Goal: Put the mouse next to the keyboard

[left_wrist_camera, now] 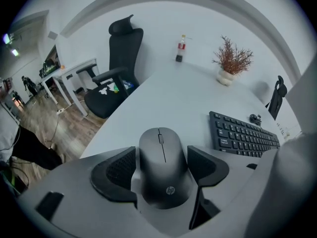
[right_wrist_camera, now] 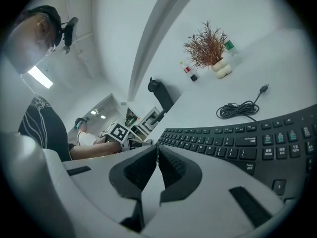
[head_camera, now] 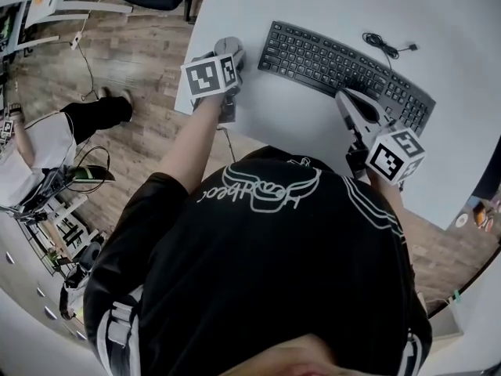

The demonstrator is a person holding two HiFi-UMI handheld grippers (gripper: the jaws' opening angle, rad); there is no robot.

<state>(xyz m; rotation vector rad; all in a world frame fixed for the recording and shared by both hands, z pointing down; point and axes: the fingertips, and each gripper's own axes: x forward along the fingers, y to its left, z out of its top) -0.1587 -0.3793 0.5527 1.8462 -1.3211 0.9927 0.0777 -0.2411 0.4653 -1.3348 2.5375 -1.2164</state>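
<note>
A dark grey HP mouse [left_wrist_camera: 163,167] lies on the white table [head_camera: 313,6] near its left edge, left of the black keyboard [head_camera: 344,75]. My left gripper [head_camera: 228,59] points steeply down over the mouse [head_camera: 228,47]. In the left gripper view my left gripper [left_wrist_camera: 161,168] has its jaws open, one on each side of the mouse, and the pads stand just off its flanks. My right gripper [head_camera: 350,99] hovers over the keyboard's near right part. In the right gripper view my right gripper [right_wrist_camera: 157,155] is shut and empty, with the keyboard [right_wrist_camera: 237,138] just beyond it.
A coiled black cable [head_camera: 381,44] lies beyond the keyboard. A potted dry plant [left_wrist_camera: 229,76] and a small bottle [left_wrist_camera: 181,48] stand at the far side of the table. A black office chair [left_wrist_camera: 116,68] stands off the table's left edge. A person [head_camera: 31,147] is on the floor at left.
</note>
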